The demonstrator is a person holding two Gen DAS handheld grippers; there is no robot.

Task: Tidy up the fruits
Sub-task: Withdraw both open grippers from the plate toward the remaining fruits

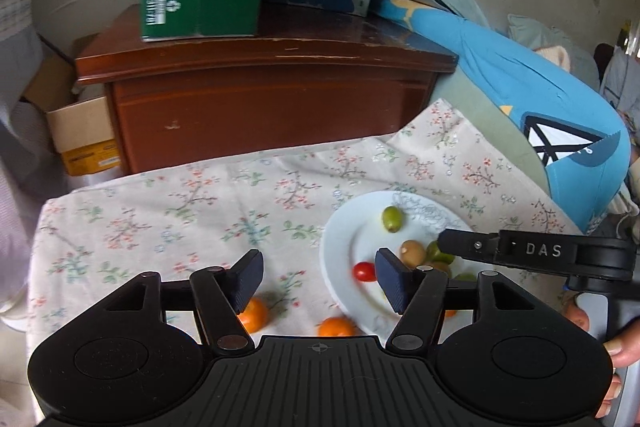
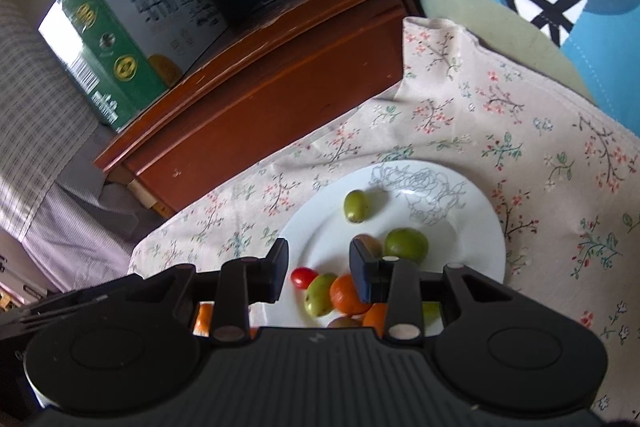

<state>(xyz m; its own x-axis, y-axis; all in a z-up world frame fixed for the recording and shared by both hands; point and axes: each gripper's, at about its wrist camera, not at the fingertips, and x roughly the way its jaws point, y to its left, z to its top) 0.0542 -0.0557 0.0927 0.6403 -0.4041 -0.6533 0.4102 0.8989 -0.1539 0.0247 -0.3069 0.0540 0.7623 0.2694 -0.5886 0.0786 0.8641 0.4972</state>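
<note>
Claws first: left claw (image 1: 318, 279) hangs with its jaws apart and nothing between them, above the floral cloth (image 1: 160, 207) beside the white plate (image 1: 340, 255). Right claw (image 2: 319, 273) is also parted and empty, over the plate's near side. Cherry tomato (image 2: 303, 277), green fruits and an orange (image 2: 347, 294) sit on the plate; two more oranges (image 1: 334, 327) lie on the cloth just beside it.

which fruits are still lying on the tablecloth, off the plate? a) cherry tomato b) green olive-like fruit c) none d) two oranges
d: in the left wrist view two oranges sit on the floral tablecloth beside the white plate, while the cherry tomato and the green fruit lie on the plate.
</note>
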